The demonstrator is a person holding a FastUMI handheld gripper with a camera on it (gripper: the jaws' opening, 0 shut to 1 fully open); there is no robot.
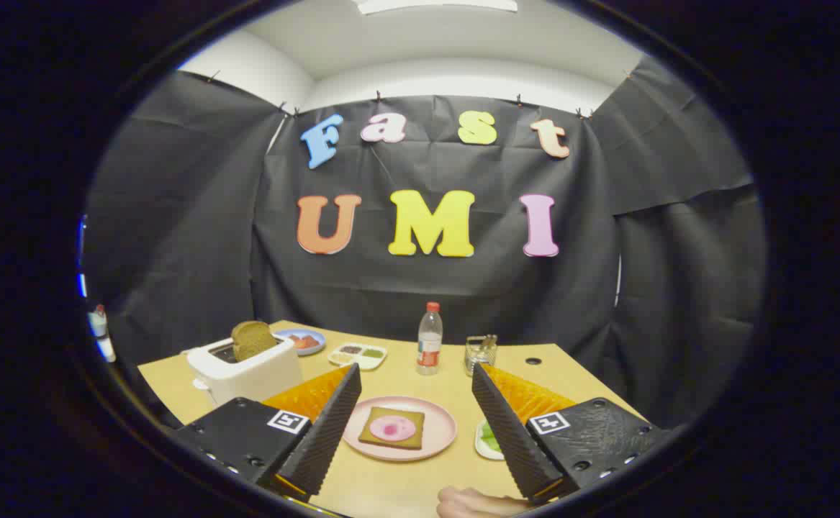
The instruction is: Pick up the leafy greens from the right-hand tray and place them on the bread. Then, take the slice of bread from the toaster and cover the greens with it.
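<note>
Bright even light from a ceiling lamp (436, 6) at top, soft shadows, sharp centre, fisheye bending at edges

The hand-held gripper (415, 388) has two wedge-shaped fingers (326, 432) with ribbed inner faces, standing spread apart. Each is mounted on a textured block (592, 432) dotted with round screw holes and bearing a square white-bordered marker tag (288, 421).

The surface (420, 475) looks like smooth, matt pale wood. Ahead of the open hand-held gripper (414, 378), whose ridged fingers (330, 424) hold nothing, the pink plate (440, 440) has a soft sheen. Beyond the left finger the white toaster (247, 374) looks like glossy plastic, its bread slice (252, 338) rough-crusted. Farther off, the bottle (430, 345) is clear plastic.
</note>
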